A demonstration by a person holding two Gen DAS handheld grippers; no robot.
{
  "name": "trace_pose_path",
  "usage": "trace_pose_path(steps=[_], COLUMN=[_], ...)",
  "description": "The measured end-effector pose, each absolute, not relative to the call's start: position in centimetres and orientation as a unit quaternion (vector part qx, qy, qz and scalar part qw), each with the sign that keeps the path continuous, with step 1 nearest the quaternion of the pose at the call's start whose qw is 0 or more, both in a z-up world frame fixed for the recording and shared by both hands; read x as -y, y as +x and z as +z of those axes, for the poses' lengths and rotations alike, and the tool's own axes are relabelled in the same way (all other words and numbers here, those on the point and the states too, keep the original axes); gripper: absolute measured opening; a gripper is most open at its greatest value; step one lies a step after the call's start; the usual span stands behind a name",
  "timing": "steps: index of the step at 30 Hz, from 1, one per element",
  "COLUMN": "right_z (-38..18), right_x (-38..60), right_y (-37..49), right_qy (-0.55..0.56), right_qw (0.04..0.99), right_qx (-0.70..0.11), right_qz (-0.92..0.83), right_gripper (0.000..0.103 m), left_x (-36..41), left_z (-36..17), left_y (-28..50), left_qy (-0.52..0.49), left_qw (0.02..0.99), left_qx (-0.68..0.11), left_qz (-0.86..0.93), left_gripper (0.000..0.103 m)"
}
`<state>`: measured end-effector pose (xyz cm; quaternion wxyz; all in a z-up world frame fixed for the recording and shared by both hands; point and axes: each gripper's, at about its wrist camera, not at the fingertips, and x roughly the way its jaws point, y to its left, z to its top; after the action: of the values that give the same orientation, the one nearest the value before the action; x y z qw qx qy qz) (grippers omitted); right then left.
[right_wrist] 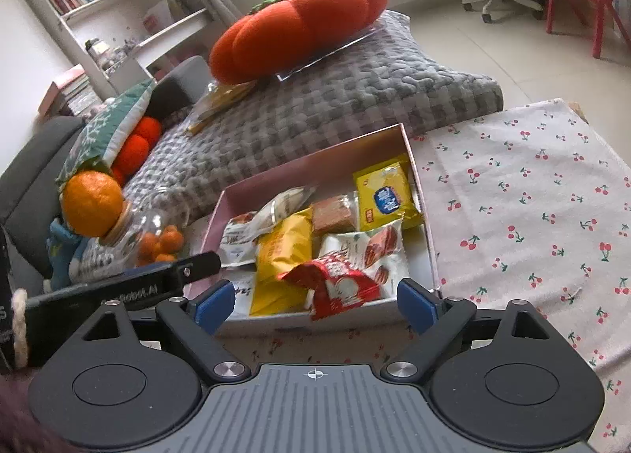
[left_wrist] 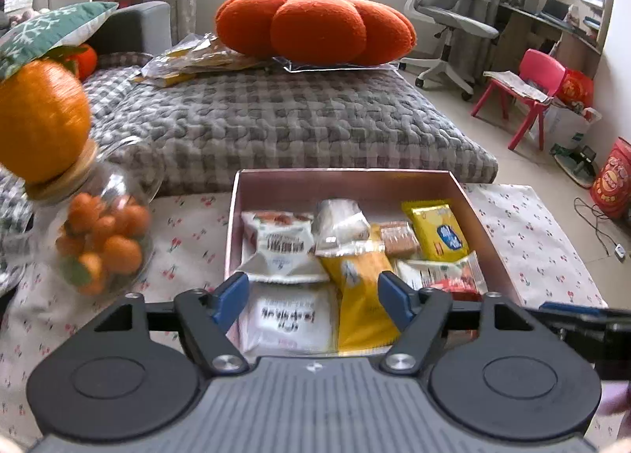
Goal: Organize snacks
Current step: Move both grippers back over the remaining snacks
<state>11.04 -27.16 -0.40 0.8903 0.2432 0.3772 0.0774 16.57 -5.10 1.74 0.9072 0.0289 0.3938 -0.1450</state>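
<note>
A pink box on the cherry-print cloth holds several snack packets: white ones, yellow ones, a brown biscuit pack and a red-white packet at the near edge. My left gripper is open and empty, just above the box's near end. My right gripper is open and empty at the box's near wall, the red-white packet between its fingers but not gripped. The left gripper's side shows in the right wrist view.
A glass jar of small oranges with an orange ball lid stands left of the box. A grey checked mattress with an orange pumpkin cushion lies behind. The cherry cloth extends right. A red chair stands far right.
</note>
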Motion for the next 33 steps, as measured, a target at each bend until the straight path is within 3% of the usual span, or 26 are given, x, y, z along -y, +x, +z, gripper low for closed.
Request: trace_pose_path(steps=[18, 33], right_z=[0.6, -1.4], right_x=[24.2, 20.4], right_y=[7.4, 4.5], right_qy=[0.173, 0.104], right_qw=[0.891, 0.882], right_qx=[-0.406, -0.431], right_qz=[0.106, 0.159], right_gripper=[0.097, 0.097], left_x=[1.3, -0.6], left_z=[1.5, -2.0], left_y=[9.8, 5.9], left_qy=[0.058, 0.080], left_qw=[0.909, 0.895], left_qx=[-0.399, -0.423], left_qz=[-0.107, -0.117], left_gripper=[0.102, 0.103])
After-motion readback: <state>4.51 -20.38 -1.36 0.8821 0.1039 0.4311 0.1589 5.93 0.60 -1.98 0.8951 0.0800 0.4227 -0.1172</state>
